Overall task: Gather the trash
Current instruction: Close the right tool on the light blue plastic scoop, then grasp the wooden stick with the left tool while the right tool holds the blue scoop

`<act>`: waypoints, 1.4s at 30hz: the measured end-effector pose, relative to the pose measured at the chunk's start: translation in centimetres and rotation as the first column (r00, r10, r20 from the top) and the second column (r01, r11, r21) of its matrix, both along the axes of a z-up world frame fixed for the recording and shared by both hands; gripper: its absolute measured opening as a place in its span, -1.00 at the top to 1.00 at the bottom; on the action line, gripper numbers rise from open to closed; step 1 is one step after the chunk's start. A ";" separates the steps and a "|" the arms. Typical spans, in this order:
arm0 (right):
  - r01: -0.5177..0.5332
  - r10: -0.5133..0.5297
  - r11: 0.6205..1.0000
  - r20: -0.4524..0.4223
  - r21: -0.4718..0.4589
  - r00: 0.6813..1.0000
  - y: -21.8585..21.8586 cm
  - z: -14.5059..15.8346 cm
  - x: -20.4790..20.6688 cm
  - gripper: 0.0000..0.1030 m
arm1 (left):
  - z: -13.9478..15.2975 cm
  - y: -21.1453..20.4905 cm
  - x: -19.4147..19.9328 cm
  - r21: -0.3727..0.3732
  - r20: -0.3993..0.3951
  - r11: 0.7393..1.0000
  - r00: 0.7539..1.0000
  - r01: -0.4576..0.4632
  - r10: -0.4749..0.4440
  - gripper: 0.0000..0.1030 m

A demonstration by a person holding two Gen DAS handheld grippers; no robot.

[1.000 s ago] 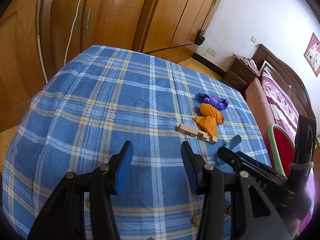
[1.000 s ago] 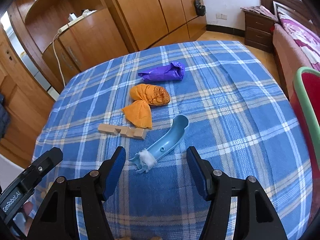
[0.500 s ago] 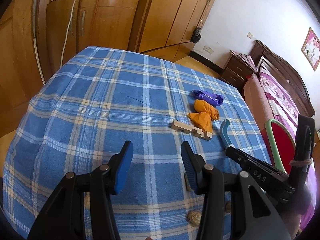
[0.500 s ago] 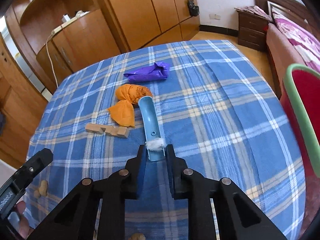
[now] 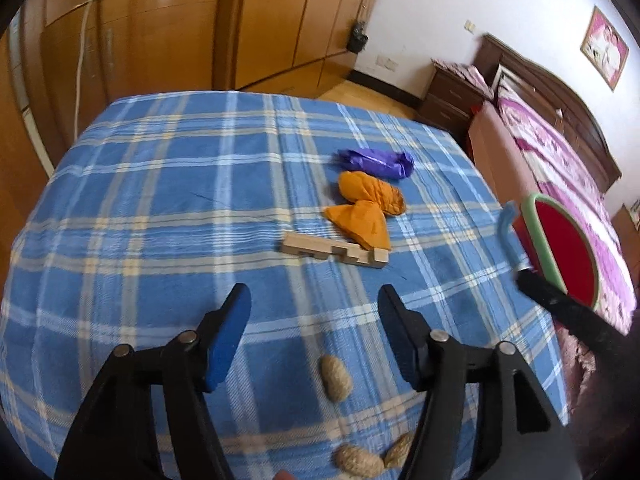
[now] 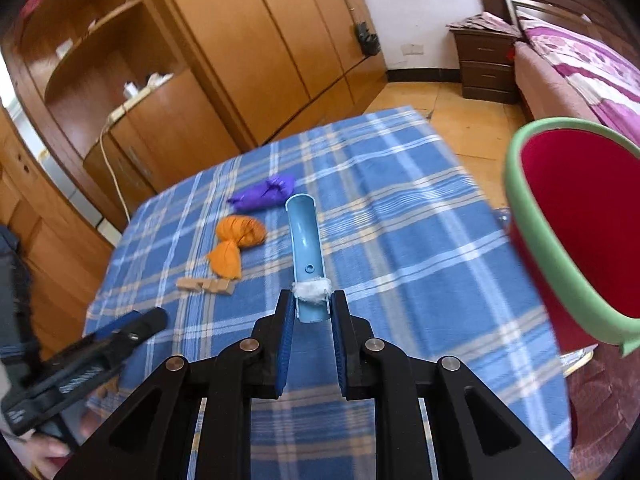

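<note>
My right gripper (image 6: 312, 312) is shut on a curved light-blue plastic chute (image 6: 306, 248) with a white fluff wad at its near end, held above the blue plaid table (image 6: 400, 240). A red bin with a green rim (image 6: 560, 220) stands at the table's right side. The chute's tip (image 5: 507, 220) and the bin (image 5: 560, 252) show in the left wrist view. My left gripper (image 5: 314, 312) is open and empty, low over the table, with peanut shells (image 5: 336, 372) below it. An orange wrapper (image 5: 366, 208), a purple wrapper (image 5: 376, 162) and a notched wooden piece (image 5: 334, 250) lie ahead.
More peanut shells (image 5: 360, 460) lie at the table's near edge. Wooden wardrobes (image 6: 260, 40) stand behind the table, and a bed (image 5: 560, 152) with a nightstand (image 5: 448, 96) is at the right.
My right gripper closed on the blue chute, lifted it off the table and carried it right toward the red bin. My left gripper pulled back, bringing peanut shells into view.
</note>
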State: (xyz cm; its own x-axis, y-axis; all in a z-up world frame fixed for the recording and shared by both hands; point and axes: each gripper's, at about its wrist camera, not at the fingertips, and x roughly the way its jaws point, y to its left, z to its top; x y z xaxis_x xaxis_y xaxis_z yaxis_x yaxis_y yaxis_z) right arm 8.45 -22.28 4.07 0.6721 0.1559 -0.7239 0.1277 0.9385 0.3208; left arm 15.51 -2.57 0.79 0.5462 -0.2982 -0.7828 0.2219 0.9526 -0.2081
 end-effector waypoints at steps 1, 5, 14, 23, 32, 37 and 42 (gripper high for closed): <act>0.007 -0.007 1.000 0.004 0.005 1.000 -0.4 0.1 -0.2 0.64 | -0.2 -0.5 0.3 0.011 -0.003 1.000 1.000 0.010 -0.010 -0.30; 0.032 -0.032 0.999 0.016 0.024 0.999 -1.8 0.3 -0.9 0.64 | -0.7 -2.0 1.3 0.040 -0.016 0.998 0.999 0.051 -0.051 -0.30; 0.065 -0.066 0.996 0.009 0.064 0.998 -4.1 -0.3 -1.6 0.64 | -1.5 -4.3 3.1 0.156 0.006 0.985 0.997 0.079 -0.081 -0.39; 0.080 -0.081 0.993 -0.001 0.090 0.997 -5.6 -0.9 -2.1 0.64 | -2.0 -4.8 3.6 0.165 0.006 0.984 0.998 0.064 -0.066 -0.12; 0.102 -0.104 0.989 0.016 0.108 0.994 -6.7 -0.4 -3.4 0.64 | -1.7 -4.3 3.0 0.106 -0.006 0.993 0.998 0.056 -0.055 0.35; 0.103 -0.107 0.988 0.032 0.115 0.994 -6.9 0.2 -4.1 0.64 | -1.6 -3.8 2.5 0.115 -0.006 0.993 0.999 0.035 -0.035 0.35; 0.100 -0.106 0.988 0.049 0.117 0.993 -6.8 0.8 -4.7 0.64 | -1.3 -3.5 1.8 0.071 -0.005 0.997 0.999 0.040 -0.040 0.35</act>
